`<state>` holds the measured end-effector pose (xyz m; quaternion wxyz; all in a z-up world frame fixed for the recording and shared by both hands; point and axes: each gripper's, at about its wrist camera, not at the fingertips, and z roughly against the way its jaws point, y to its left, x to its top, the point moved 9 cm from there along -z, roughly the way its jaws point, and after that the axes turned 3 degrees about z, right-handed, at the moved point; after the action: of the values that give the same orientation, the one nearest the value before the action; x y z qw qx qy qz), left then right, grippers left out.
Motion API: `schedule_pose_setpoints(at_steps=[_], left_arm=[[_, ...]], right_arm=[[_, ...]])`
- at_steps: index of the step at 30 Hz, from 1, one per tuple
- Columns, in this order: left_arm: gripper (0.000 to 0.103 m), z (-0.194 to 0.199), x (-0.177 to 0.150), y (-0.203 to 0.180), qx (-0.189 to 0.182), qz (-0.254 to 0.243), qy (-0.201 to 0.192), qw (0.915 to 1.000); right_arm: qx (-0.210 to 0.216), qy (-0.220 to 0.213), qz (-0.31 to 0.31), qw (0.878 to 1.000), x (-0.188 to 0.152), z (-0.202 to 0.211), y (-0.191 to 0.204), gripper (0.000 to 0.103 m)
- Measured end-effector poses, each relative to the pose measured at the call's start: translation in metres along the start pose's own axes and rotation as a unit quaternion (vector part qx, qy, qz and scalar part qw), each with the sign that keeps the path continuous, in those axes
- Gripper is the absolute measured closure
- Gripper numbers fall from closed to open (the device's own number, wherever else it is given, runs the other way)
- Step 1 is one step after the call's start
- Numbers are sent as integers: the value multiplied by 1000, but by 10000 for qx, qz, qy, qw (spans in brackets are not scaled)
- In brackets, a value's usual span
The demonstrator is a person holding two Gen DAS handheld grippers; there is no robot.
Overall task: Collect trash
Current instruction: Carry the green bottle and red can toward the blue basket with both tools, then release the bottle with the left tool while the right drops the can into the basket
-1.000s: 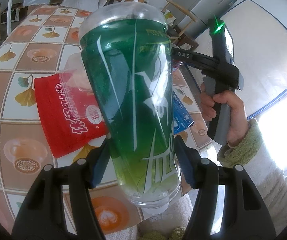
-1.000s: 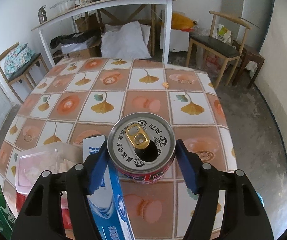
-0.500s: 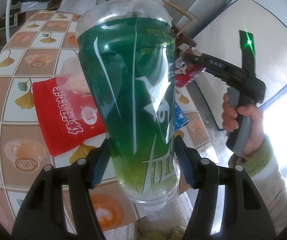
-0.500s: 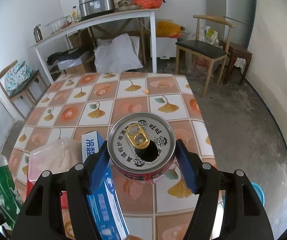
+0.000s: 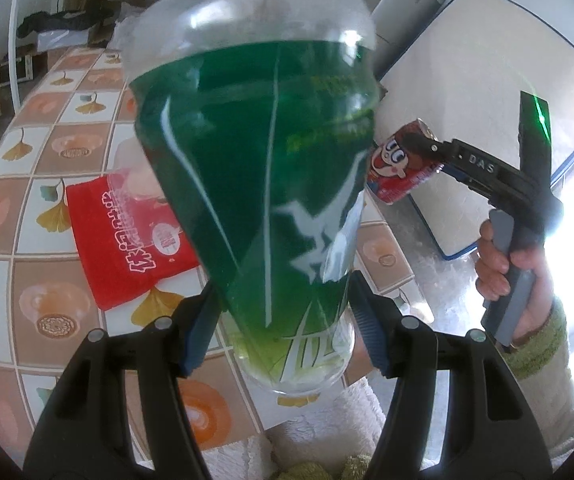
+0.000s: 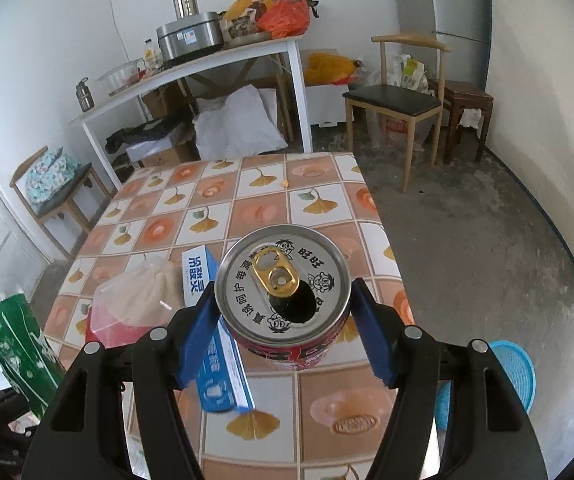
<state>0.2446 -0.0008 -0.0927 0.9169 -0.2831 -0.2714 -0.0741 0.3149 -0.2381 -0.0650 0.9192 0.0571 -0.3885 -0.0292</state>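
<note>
While both loads stay clamped as a second ago, the right gripper (image 6: 283, 320) has drawn back and up from the patterned table (image 6: 319, 184), more floor and a blue basket (image 6: 515, 376) now showing; its blue pads (image 6: 199, 328) pinch an opened red can (image 6: 283, 288) held partly spread; the left gripper (image 5: 283, 324) pinches a green bottle (image 5: 263, 184), the red packet (image 5: 127, 240) beyond its left finger.

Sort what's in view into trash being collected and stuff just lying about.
Trash for the job: green bottle in the left gripper; red can in the right gripper; red packet, blue box, plastic bag on the table; blue basket likely receives it.

Lying about: chair, cooker.
</note>
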Motion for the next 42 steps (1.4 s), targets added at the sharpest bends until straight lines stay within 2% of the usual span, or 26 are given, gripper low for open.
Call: schedule_pose_setpoints(at_steps=[13,21,27,31,34,42], left_arm=[[44,11,-6,-52,-108,-389,-95,9991],[44,7,3,-115,-629,-942,14,9936],[44,-18,14,-186,-1234,-1436,338,9813],[44,-43,15,-232,-1481,-1763,540,9716],[44,-74,9,-267,-1622,-1958,865,9633],[44,-160,-20,-321,-1450,-2398,1631,9460]], right_arm=[[171,-301,-451,9984,-23,54,-38,39],[-226,-745,-985,9921,-42,115,-101,39],[-772,-925,-1551,9805,-75,159,-169,39],[-1101,-941,-1981,9694,-105,177,-213,39],[-1299,-878,-2326,9599,-133,184,-245,39],[-1504,-439,-3050,9394,-196,162,-305,39]])
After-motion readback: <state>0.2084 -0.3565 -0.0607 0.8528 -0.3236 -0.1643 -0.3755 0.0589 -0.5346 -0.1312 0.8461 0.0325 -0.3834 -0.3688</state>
